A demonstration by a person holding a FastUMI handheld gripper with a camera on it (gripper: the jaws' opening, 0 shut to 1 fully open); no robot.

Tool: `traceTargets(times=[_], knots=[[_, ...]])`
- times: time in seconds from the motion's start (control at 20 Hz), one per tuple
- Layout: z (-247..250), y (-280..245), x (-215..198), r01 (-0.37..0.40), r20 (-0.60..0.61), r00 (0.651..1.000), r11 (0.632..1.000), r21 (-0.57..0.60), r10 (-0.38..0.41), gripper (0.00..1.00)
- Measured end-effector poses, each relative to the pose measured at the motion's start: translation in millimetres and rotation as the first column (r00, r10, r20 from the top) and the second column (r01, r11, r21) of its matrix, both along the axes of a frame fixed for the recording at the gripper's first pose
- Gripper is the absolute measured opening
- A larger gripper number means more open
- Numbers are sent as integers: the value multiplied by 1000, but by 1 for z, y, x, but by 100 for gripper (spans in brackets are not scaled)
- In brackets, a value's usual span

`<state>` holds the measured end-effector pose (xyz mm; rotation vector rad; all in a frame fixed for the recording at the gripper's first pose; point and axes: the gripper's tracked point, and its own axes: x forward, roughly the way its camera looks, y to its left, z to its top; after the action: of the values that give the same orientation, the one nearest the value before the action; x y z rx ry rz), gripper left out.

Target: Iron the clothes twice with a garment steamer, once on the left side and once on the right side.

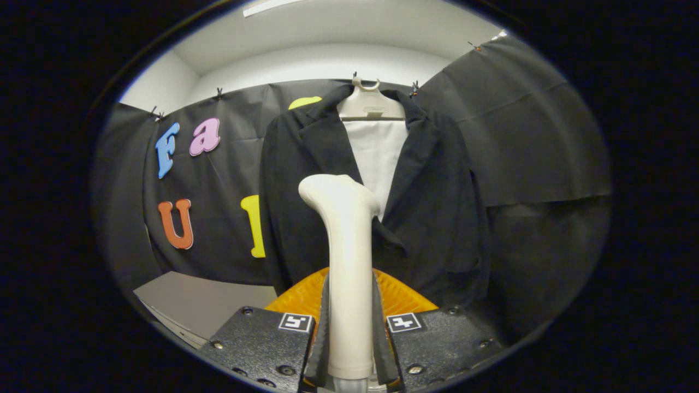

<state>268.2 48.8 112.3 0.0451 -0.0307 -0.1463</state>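
Observation:
A white garment steamer (pixel 348 262) stands upright between my fingers, its handle pressed on both sides, so my gripper (pixel 350 333) is shut on it. The steamer's head bends left at the top, in front of the clothes. Beyond it hangs a dark jacket (pixel 431 207) on a pale hanger (pixel 370 103), open at the front over a white shirt panel (pixel 378 153). The steamer's head overlaps the jacket's left front panel (pixel 297 218) near the lapel; whether it touches the cloth I cannot tell.
An orange ribbed object (pixel 401 297) lies just ahead of the fingers, below the jacket's hem. A grey table surface (pixel 202 303) extends to the left. Black cloth walls close in behind and to the right of the jacket.

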Motion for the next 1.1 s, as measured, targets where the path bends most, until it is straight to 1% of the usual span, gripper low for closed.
traceTargets(times=[0.4,0.55,0.7,0.85,1.1], knots=[[-40,-7,-1,23,-59,998,1000,-19,-24,37],[-66,-8,-11,23,-91,996,999,-26,-25,37],[-104,-8,-9,24,-178,984,1000,-9,-25,36],[-123,-11,-10,33,-201,979,999,-43,-41,37],[-136,-17,-14,34,-232,972,999,-40,-43,37]])
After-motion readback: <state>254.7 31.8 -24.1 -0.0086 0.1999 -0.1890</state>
